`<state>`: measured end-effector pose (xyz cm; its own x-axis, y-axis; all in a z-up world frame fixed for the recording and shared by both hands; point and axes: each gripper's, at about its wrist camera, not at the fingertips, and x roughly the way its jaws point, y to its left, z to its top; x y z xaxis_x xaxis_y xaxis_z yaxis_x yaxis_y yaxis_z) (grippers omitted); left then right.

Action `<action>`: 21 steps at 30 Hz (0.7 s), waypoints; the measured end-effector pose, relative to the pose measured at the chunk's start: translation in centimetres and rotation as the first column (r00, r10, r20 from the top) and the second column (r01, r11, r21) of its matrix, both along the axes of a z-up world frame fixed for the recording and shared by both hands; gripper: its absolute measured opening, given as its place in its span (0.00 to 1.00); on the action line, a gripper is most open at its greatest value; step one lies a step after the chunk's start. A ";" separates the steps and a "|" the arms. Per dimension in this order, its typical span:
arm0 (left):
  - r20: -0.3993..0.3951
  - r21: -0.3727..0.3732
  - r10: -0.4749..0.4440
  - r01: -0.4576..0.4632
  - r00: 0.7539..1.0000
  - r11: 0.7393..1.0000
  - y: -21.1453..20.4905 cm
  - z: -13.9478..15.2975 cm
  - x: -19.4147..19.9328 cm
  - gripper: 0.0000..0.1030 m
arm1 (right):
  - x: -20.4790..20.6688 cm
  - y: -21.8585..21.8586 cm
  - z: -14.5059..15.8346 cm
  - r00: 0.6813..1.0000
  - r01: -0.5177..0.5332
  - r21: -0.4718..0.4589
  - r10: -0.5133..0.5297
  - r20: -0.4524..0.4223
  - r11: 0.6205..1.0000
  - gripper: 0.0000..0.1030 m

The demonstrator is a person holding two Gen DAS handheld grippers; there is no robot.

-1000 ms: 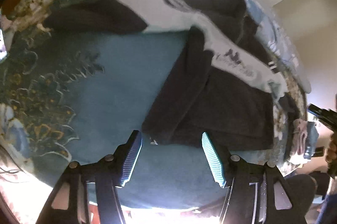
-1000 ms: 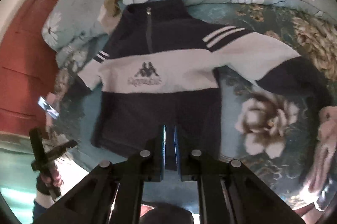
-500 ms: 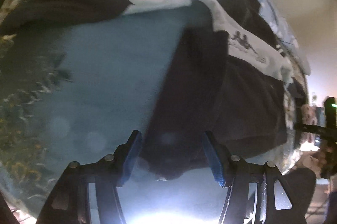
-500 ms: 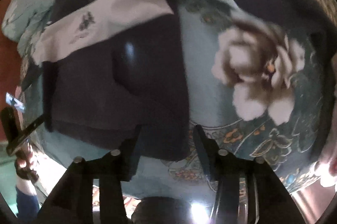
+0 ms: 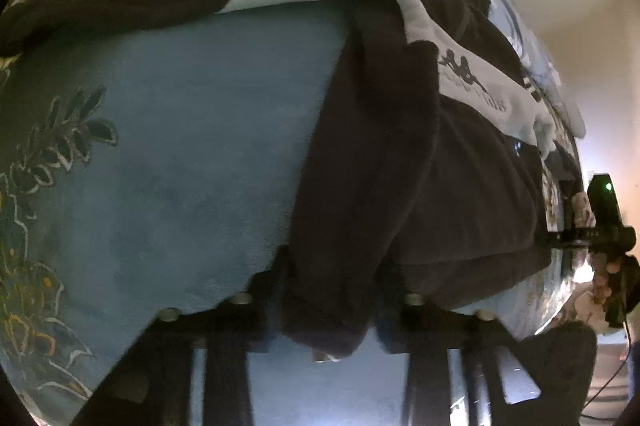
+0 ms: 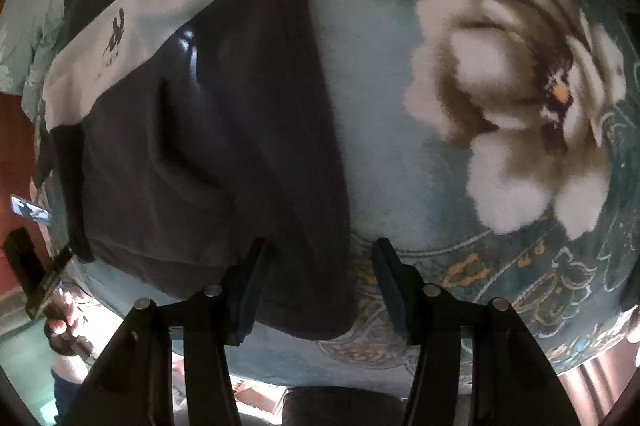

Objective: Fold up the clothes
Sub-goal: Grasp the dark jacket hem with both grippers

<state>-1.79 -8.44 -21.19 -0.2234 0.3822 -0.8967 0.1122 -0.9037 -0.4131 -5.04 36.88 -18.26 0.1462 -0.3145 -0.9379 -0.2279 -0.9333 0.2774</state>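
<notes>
A dark navy and white zip sweatshirt lies spread on a teal floral bedspread. In the left wrist view my left gripper is open, its jaws straddling the sweatshirt's bottom hem corner. In the right wrist view the sweatshirt fills the left half. My right gripper is open, with the other hem corner lying between its jaws. Neither gripper is closed on the cloth.
A big white flower print marks the bedspread to the right. The other hand-held gripper shows at the edge of each view, at the right and at the left. Pale bedding lies beyond the collar.
Both grippers have come down and forward to the sweatshirt's hem. The right gripper has opened from shut. The hem corners now sit between the jaws.
</notes>
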 end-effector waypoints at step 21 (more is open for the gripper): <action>0.058 0.225 0.314 -0.319 0.948 0.921 -0.9 1.4 8.1 0.18 | 3.0 1.3 2.4 0.989 -0.146 0.097 0.147 0.001 0.984 0.07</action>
